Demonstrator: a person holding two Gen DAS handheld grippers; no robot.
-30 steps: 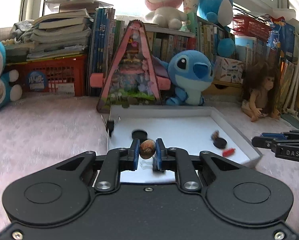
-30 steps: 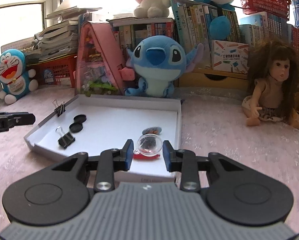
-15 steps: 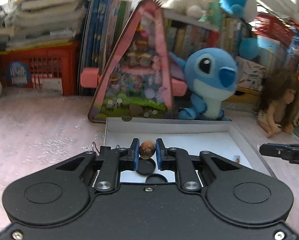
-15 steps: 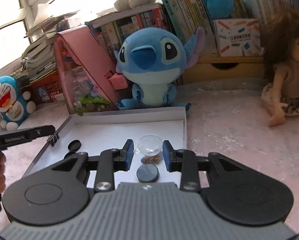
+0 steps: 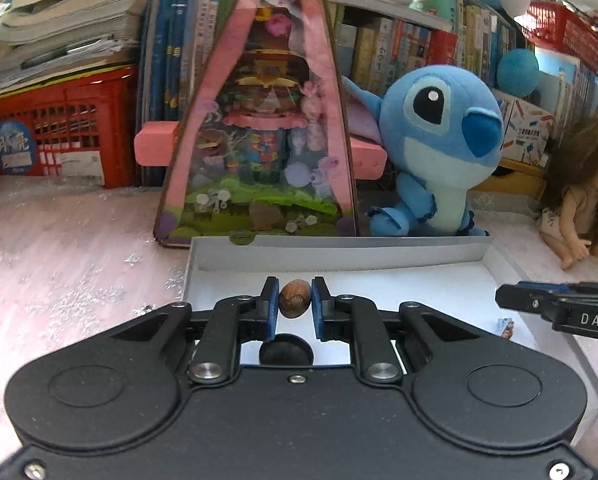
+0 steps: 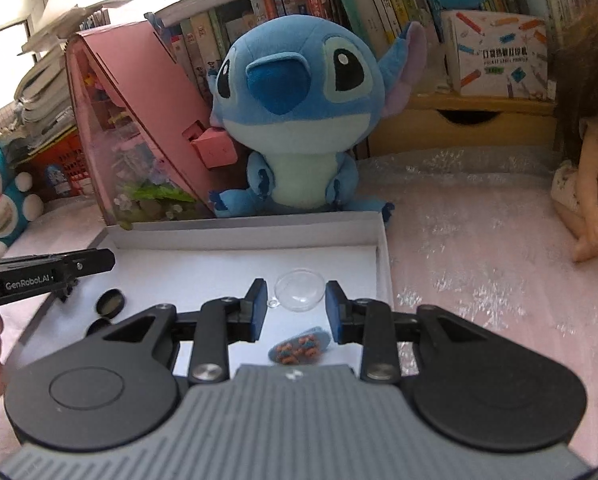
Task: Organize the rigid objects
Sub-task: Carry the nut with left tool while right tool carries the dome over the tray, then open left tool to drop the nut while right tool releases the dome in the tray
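Observation:
My left gripper (image 5: pixel 295 304) is shut on a small brown nut-like ball (image 5: pixel 295 300), held above the white tray (image 5: pixel 339 252) near its far left part. A black disc (image 5: pixel 286 354) lies on the tray floor just under the fingers. My right gripper (image 6: pixel 297 300) is shut on a clear plastic dome (image 6: pixel 299 291) over the tray (image 6: pixel 239 232) near its right wall. A blue oval piece with orange bits (image 6: pixel 301 348) lies below it. Each gripper shows in the other's view: the right gripper (image 5: pixel 511 300) at the right edge, the left gripper (image 6: pixel 95 266) at the left.
Two black discs (image 6: pixel 109 303) lie at the tray's left side, and a small item (image 5: pixel 506 328) at its right. Behind the tray stand a pink triangular toy house (image 5: pixel 259 140) and a blue plush (image 6: pixel 295 120). A doll (image 5: pixel 579 200) sits on the pink cloth to the right.
Both grippers have moved forward over the tray toward its far wall, each still carrying its object. The right gripper has passed beyond the red item and the blue oval piece.

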